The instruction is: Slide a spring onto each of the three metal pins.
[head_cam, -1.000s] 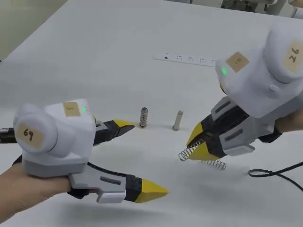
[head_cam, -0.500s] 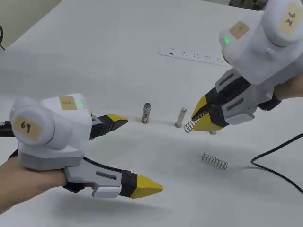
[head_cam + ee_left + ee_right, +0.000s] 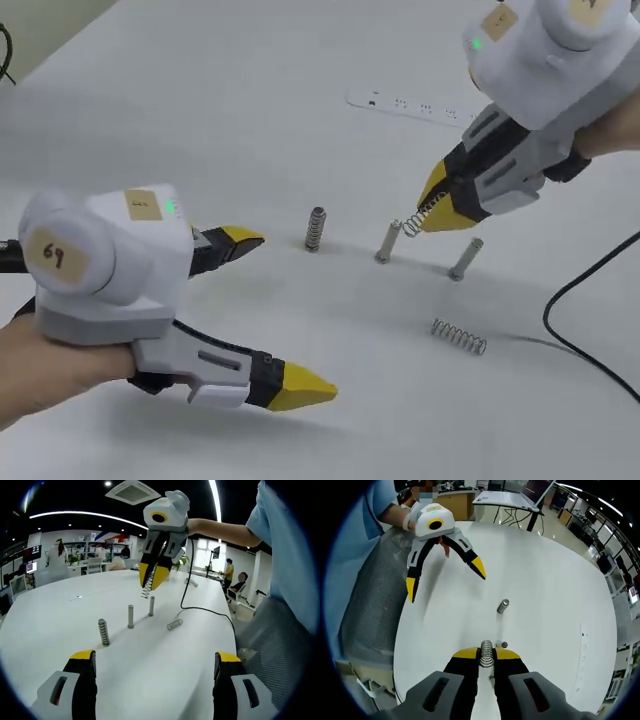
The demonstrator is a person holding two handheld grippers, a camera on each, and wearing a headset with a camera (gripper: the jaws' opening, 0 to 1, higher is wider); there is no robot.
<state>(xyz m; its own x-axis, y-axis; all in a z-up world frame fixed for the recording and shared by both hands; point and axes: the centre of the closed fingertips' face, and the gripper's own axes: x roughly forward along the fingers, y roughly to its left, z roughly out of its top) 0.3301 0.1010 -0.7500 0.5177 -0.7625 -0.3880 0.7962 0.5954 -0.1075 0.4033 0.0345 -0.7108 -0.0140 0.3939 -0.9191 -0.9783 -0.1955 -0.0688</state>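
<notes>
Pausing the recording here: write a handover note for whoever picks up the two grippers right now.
Left gripper: open, holding nothing, low over the table.
Right gripper: shut on a held spring, whose lower end is close to the top of the middle pin but not on it yet.
Done: the sprung pin carries its spring.
Left: seat the held spring, then fetch the loose spring lying on the table and slide it onto the bare end pin.
</notes>
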